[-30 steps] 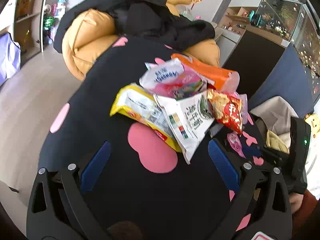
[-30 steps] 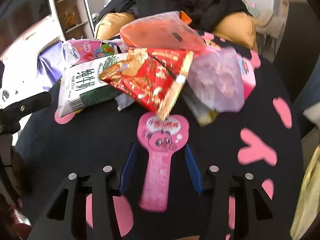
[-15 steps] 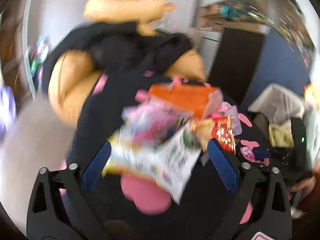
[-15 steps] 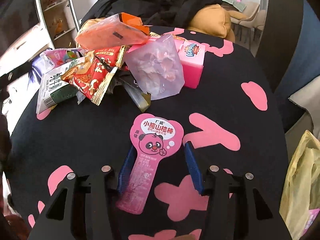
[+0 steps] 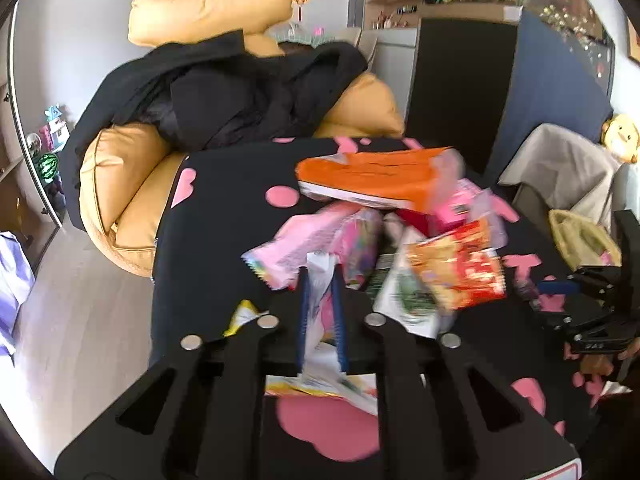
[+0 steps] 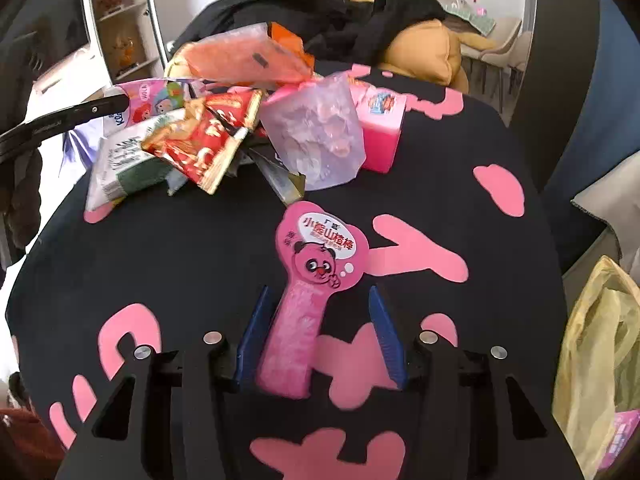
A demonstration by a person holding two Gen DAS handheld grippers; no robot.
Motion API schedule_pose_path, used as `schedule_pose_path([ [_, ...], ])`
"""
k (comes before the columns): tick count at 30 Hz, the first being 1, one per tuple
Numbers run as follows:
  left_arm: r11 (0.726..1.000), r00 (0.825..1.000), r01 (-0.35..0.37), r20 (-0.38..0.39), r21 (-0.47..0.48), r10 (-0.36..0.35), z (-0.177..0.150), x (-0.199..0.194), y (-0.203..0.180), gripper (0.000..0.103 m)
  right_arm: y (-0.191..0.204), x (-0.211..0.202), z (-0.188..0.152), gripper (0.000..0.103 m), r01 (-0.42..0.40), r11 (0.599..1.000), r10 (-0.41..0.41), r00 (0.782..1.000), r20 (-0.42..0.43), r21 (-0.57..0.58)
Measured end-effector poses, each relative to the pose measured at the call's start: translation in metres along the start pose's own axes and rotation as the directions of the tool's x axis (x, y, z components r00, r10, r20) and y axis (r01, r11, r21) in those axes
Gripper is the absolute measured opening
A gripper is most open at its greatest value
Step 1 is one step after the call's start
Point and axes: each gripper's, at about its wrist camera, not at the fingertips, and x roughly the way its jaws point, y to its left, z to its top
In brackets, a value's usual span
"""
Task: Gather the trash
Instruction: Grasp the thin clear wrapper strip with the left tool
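Observation:
A pile of snack trash lies on a black cloth with pink shapes (image 5: 224, 216): an orange bag (image 5: 380, 180), a red packet (image 5: 460, 272), a white carton (image 5: 404, 300). My left gripper (image 5: 320, 276) has its jaws closing tight, and the blue pads press on a crinkled white-and-yellow snack packet (image 5: 320, 344) at the pile's near edge. My right gripper (image 6: 319, 288) stands open around a pink bear-shaped lolly wrapper (image 6: 320, 248), which lies flat on the cloth. The wrapper's stem sits beside the left pad and clear of the right one. The pile (image 6: 224, 128) is beyond it.
A yellow plastic bag (image 6: 600, 360) hangs open at the cloth's right edge. Orange cushions with a black coat (image 5: 240, 92) lie behind the pile. The right gripper (image 5: 588, 300) shows at the far right of the left wrist view. Shelves and floor are to the left.
The left gripper pushed into the pile's edge, rolled, and closed from wide open onto the packet. The right gripper drew back from the pile with the pink wrapper still between its open fingers.

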Motion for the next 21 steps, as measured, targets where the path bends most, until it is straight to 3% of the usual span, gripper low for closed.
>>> schedule_pose_path([
  [6,0.987,0.989,0.137,0.075,-0.089,-0.130,0.006,-0.041,-0.034,0.006,0.003,-0.015,0.002,0.047,0.018,1.000,-0.017,1.000,0.008,-0.021],
  [10,0.974,0.973,0.218,0.096,-0.069,-0.211,0.006,-0.055,-0.063,0.006,0.001,-0.007,0.006,0.047,0.034,0.999,-0.034,0.999,-0.016,-0.011],
  [15,0.976,0.980,0.197,0.048,-0.088,-0.193,-0.002,-0.043,-0.073,0.006,-0.005,0.018,0.016,0.047,0.007,1.000,-0.006,0.998,-0.064,0.015],
  [20,0.969,0.980,0.198,0.033,-0.151,-0.195,-0.014,-0.037,-0.060,0.006,-0.004,0.028,0.030,0.047,0.007,1.000,-0.007,0.999,-0.047,-0.001],
  [21,0.967,0.980,0.200,0.039,-0.157,-0.196,-0.015,-0.041,-0.058,0.006,-0.004,0.028,0.032,0.043,0.017,1.000,-0.017,0.999,-0.040,-0.002],
])
